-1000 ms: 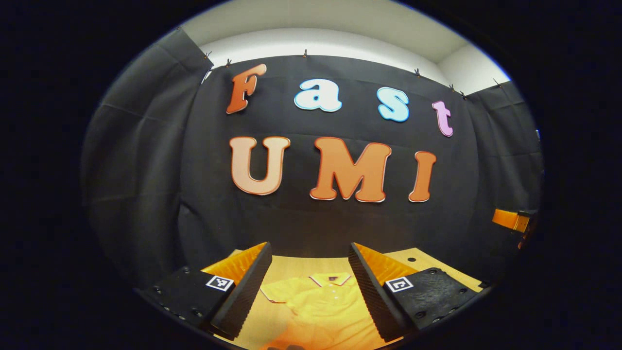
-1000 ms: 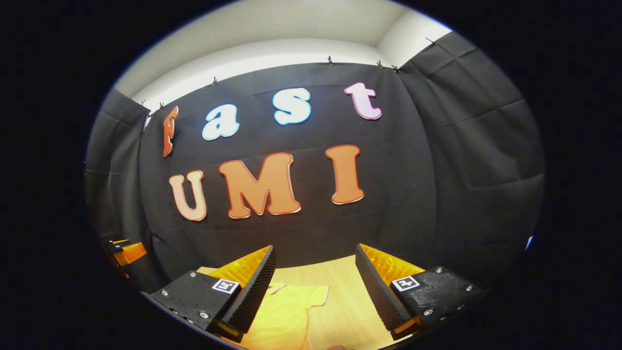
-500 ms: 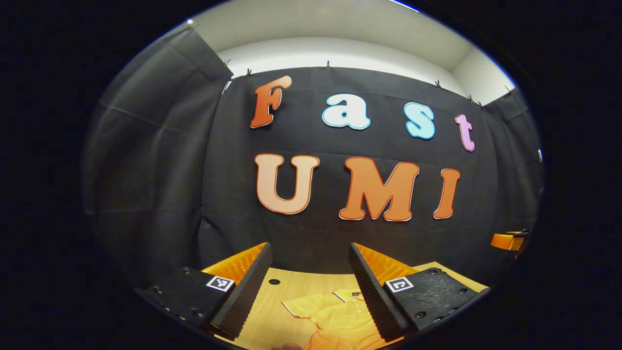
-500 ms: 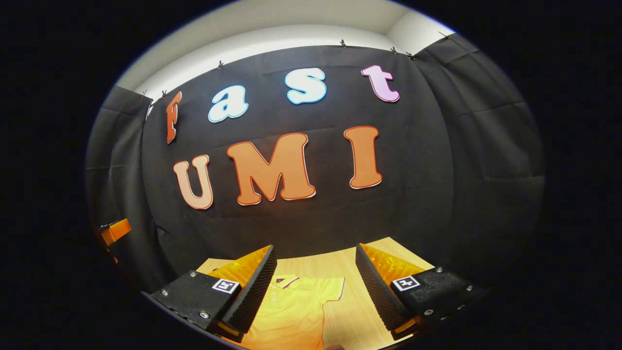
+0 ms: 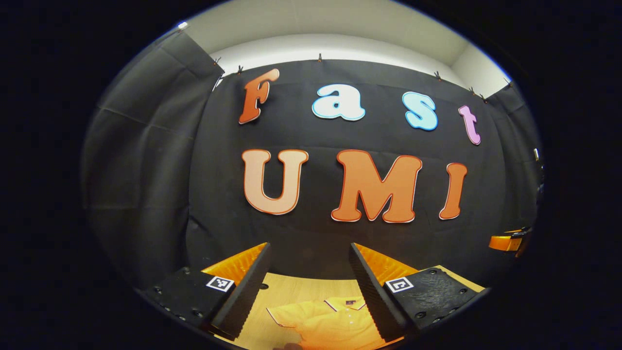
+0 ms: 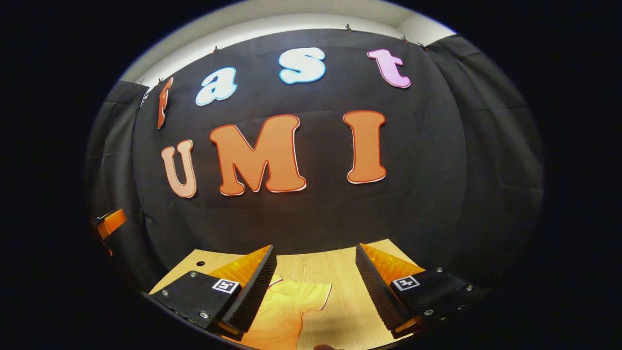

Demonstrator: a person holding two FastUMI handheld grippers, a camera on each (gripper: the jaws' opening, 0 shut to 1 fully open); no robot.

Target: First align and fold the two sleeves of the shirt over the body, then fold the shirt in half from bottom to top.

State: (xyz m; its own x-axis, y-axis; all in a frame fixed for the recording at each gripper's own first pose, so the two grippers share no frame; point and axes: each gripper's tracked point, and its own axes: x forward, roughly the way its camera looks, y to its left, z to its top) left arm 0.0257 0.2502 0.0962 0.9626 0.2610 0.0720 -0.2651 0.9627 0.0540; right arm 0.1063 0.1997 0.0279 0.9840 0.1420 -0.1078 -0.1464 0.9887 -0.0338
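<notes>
Back wall: black cloth [image 5: 311, 233], creased, hung from small clips [image 5: 319, 57] along its top edge.
Side walls: black cloth panels [image 5: 141, 160] to either side, folded in faint squares.
Upper wall: pale band [image 5: 335, 43] above the cloth, lit softly.
Ceiling: off-white [image 5: 330, 19].
Table: light wood [image 6: 335, 265], with a small round hole [image 5: 263, 286] near its far edge.
</notes>
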